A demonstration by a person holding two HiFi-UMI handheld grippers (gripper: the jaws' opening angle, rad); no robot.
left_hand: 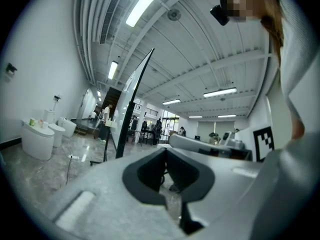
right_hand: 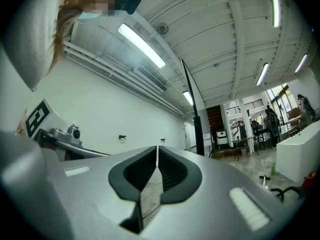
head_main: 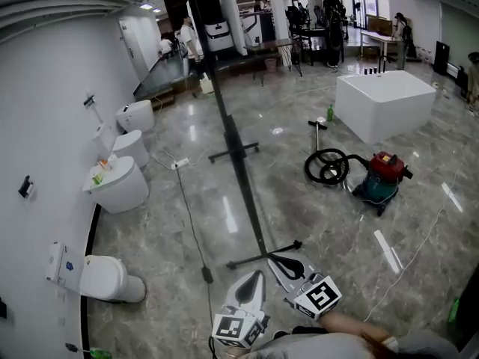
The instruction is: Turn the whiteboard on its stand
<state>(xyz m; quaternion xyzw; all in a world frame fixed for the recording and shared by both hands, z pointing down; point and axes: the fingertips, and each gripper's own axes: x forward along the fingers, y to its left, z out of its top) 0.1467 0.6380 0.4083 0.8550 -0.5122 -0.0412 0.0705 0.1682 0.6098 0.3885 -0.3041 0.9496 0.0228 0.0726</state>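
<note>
Whiteboard edge-on, upright on stand; open floor both sides. L tool, R tool both closed, empty.

Head view: the whiteboard is showing edge-on, a thin dark line. Neither face is readable, and its top is running off the upper edge. The left gripper is being clipped at its cube by the lower edge. An arm, lower right, is running out of frame. A bottle, bottom left, is being cut off. A green thing at the right edge is too cropped to tell. People at the top are too small to make out.

Left gripper view: the whiteboard's lower end is going behind that gripper's body.

Right gripper view: the same, behind the right gripper.
</note>
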